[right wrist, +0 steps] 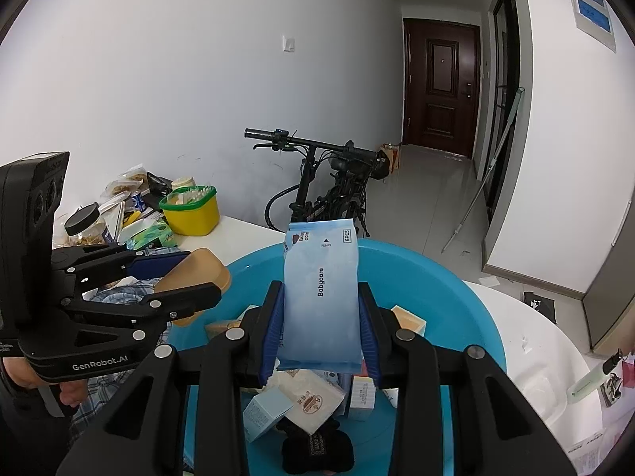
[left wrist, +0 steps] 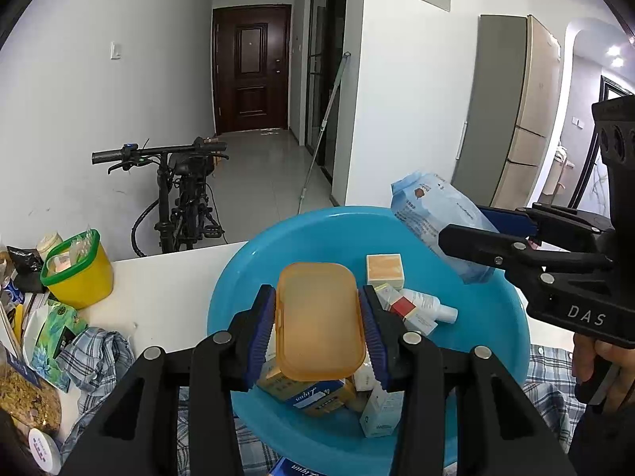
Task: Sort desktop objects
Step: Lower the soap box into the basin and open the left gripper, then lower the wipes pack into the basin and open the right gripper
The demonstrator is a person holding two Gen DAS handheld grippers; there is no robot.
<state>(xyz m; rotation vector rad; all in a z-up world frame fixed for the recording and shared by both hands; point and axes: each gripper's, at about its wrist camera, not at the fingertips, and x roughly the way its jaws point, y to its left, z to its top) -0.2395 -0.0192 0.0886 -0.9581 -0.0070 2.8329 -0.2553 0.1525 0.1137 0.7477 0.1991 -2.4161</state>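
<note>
A big blue basin [left wrist: 246, 277] [right wrist: 468, 301] sits on the white table and holds several small boxes and a white tube [left wrist: 430, 306]. My left gripper [left wrist: 319, 313] is shut on an orange translucent lidded box [left wrist: 320, 321], held over the basin; in the right wrist view that box [right wrist: 198, 273] shows at the left. Above the basin too, my right gripper [right wrist: 321, 309] is shut on a light-blue Babycare wipes pack [right wrist: 321, 297], which stands upright between the blue pads. The same pack [left wrist: 432, 214] appears at the right in the left wrist view.
A yellow tub with a green rim [left wrist: 75, 273] [right wrist: 192, 210], snack bags, a jar [right wrist: 85, 218] and a checked cloth [left wrist: 99, 353] crowd the table's left side. A green tube [right wrist: 591, 377] lies at the right. A bicycle [right wrist: 317, 182] stands behind the table.
</note>
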